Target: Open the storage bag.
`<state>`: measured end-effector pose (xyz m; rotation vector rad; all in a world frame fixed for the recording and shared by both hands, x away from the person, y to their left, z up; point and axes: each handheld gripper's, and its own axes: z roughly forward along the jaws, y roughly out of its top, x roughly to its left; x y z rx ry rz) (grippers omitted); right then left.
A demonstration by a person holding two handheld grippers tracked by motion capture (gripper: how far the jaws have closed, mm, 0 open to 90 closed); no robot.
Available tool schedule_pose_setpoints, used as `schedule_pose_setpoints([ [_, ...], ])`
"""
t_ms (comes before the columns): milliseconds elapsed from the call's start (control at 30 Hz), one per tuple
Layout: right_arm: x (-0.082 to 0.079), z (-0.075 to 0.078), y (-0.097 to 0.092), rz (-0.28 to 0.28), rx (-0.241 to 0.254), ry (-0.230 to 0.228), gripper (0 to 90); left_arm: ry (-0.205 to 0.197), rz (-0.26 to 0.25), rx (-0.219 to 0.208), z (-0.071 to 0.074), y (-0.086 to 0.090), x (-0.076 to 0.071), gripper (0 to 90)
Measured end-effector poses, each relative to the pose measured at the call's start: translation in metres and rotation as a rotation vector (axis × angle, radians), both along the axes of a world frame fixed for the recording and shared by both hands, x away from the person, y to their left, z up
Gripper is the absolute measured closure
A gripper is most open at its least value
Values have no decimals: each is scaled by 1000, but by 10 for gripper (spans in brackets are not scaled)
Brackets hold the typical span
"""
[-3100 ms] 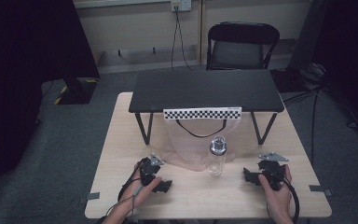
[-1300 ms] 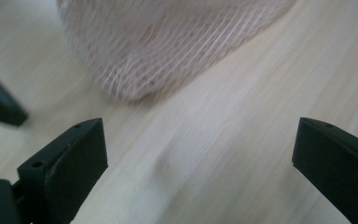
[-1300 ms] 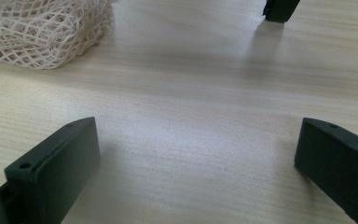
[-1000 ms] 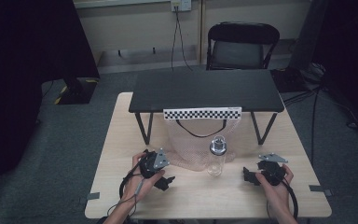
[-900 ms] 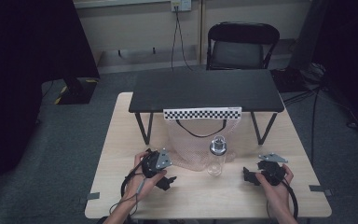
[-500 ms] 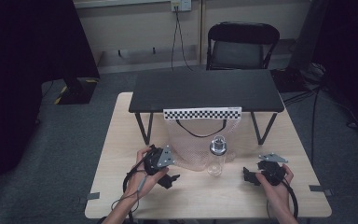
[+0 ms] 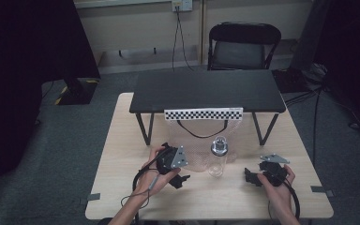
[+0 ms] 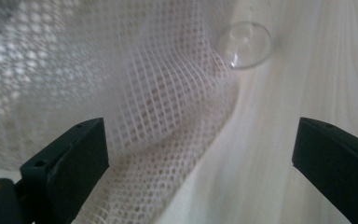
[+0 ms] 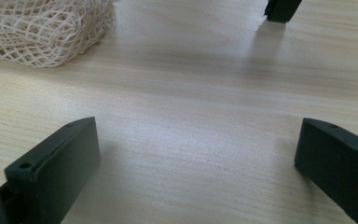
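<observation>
— What do the tools look like?
— The left tool (image 7: 171, 165) and the right tool (image 7: 267, 171) are both black, each topped by a grey three-cornered plate.
— Cables?
— A black cable loops from each toward six o'clock.
— And the jaws?
— Flat black blocks, each with a small screw hole. The forearms are bare.

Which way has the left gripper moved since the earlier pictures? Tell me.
Yes: the left gripper has moved right and forward, closer to the clear glass bottle standing on the table.
</observation>
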<state>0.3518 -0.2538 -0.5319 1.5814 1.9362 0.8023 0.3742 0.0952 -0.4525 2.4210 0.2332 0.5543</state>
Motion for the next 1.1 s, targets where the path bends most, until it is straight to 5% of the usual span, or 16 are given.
schedule_pose_setpoints([
  [433,0,0,0,0,0,0,0,-33,-97,18,14,-20,4,34],
  [633,0,0,0,0,0,0,0,-43,-135,-19,25,-22,11,29],
  [1000,0,0,0,0,0,0,0,-132,-168,-51,42,-27,20,35],
  [1100,0,0,0,0,0,0,0,-124,-179,-70,43,-30,23,37],
])
